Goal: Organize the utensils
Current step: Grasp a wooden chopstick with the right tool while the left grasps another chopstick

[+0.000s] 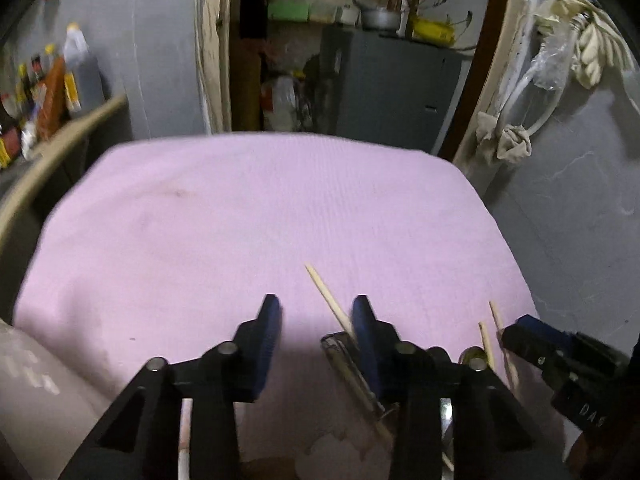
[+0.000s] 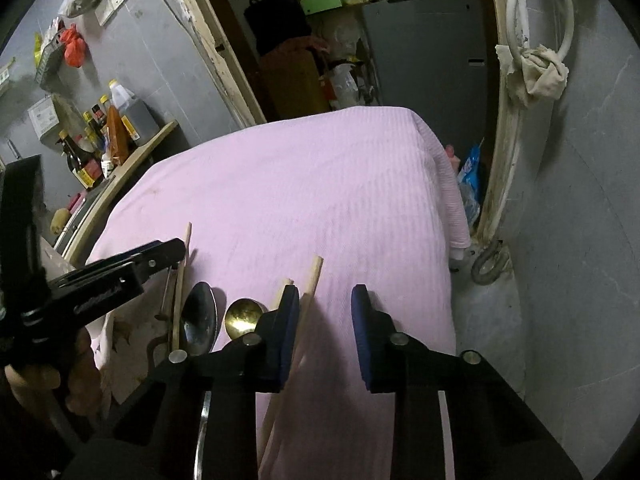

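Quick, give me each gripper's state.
Left gripper: open, nothing between the fingers.
Right gripper: open, nothing gripped.

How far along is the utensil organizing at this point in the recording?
Done: nothing looks sorted; the chopsticks, steel spoon and brass spoon lie loose at the near edge of the pink cloth.
In hand: nothing; the left gripper and right gripper hang over them with a visible gap, gripping nothing.
Left: picking up and arranging every utensil.
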The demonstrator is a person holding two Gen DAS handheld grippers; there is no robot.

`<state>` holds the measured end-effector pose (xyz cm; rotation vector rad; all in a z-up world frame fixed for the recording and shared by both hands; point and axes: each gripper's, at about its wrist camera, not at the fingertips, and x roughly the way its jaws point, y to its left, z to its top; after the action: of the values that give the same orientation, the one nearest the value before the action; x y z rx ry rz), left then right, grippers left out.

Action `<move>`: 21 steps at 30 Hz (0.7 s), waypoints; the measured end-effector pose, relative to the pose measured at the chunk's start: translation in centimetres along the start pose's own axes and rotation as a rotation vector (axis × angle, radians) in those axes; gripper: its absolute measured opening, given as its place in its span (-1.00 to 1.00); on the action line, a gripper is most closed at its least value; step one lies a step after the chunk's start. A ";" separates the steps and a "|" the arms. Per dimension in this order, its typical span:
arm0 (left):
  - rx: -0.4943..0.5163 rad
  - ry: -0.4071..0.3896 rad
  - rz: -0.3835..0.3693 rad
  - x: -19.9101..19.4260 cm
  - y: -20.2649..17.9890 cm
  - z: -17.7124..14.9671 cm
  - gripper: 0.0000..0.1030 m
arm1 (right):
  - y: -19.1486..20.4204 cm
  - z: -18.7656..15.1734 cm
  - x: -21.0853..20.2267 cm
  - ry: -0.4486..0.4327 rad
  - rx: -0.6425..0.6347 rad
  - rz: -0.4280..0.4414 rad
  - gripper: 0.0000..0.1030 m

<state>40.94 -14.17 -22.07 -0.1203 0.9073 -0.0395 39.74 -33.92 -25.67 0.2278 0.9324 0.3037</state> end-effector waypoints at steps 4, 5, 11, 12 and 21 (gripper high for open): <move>-0.025 0.044 -0.023 0.9 0.1 0.1 -0.48 | 0.4 0.1 0.2 0.016 -0.039 -0.018 -0.54; -0.015 0.051 -0.017 1.0 0.0 0.2 -0.50 | 0.7 0.2 0.2 0.019 -0.049 -0.023 -0.54; 0.048 0.080 0.028 1.4 -1.3 0.7 -0.68 | 2.5 0.9 0.6 0.052 -0.125 -0.115 -0.69; 0.064 0.084 0.033 1.5 -1.6 0.8 -0.73 | 2.8 1.0 0.6 0.064 -0.139 -0.131 -0.69; -0.066 0.083 -0.050 -0.3 0.7 1.4 -0.88 | 1.9 2.4 -1.4 0.087 0.021 -0.038 -0.91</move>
<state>41.87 -13.33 -21.06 -0.2041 0.9892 -0.0612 40.63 -32.83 -22.63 0.2174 1.0251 0.2707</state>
